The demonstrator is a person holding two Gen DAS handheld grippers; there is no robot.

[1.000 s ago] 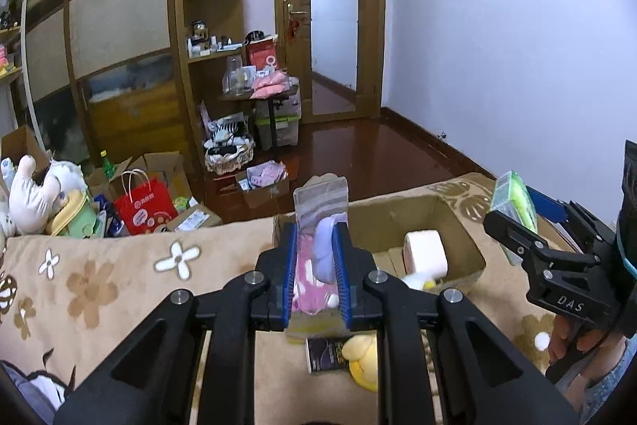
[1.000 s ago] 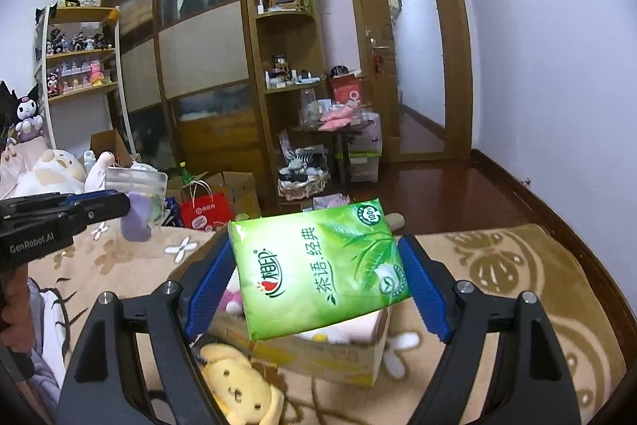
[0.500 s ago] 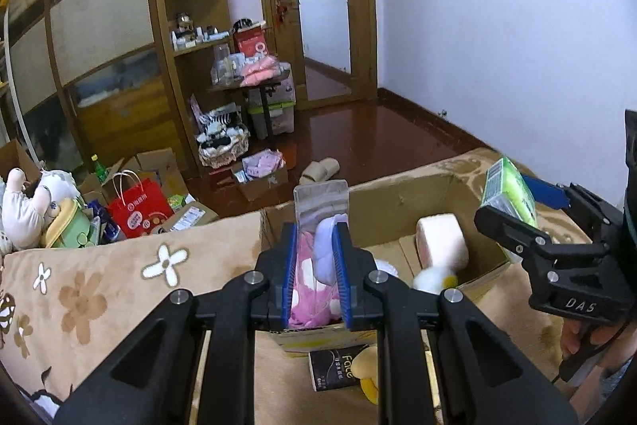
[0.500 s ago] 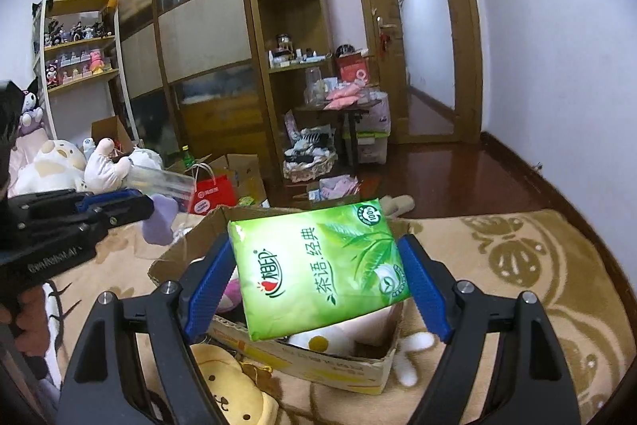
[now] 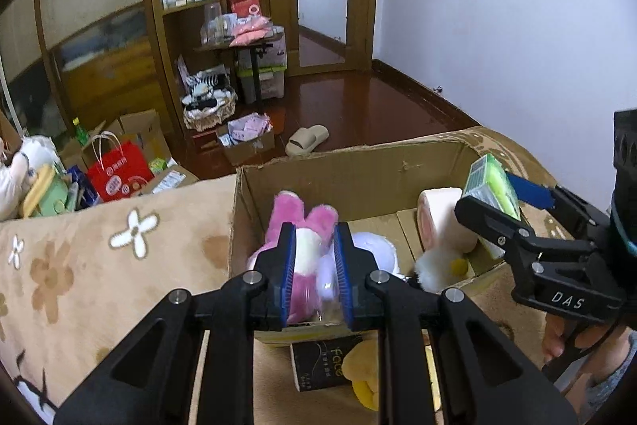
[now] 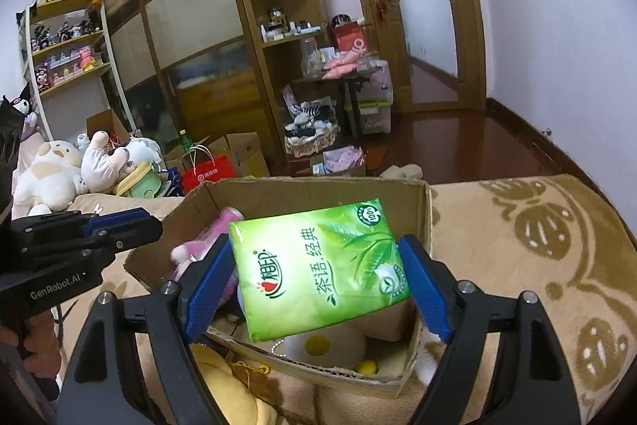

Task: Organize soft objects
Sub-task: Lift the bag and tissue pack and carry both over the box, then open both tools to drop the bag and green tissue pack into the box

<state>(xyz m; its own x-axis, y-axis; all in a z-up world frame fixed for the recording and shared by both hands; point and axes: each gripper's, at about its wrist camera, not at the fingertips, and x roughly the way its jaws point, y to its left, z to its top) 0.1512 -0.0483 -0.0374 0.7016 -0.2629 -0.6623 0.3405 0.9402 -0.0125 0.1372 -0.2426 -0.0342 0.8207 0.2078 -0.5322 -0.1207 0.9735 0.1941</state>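
An open cardboard box [image 5: 358, 162] sits on the brown floral blanket; it also shows in the right wrist view [image 6: 310, 190]. My left gripper [image 5: 314, 257] hangs over the box's left part with its jaws slightly apart and nothing gripped; the clear-bagged pink and lilac plush [image 5: 302, 257] lies in the box below it. A white plush [image 5: 438, 222] lies at the box's right. My right gripper [image 6: 318, 265] is shut on a green tissue pack [image 6: 322, 265] and holds it above the box; it shows at the right of the left wrist view [image 5: 493, 186].
A yellow plush [image 5: 366, 369] and a black "Face" packet [image 5: 322, 365] lie on the blanket in front of the box. Plush toys [image 6: 59, 170], a red bag [image 5: 115, 178] and cartons crowd the floor beyond the bed. Shelves and a door stand behind.
My left gripper moved forward over the box and opened; the bagged plush dropped from it into the box. My right gripper carried the tissue pack closer above the box.
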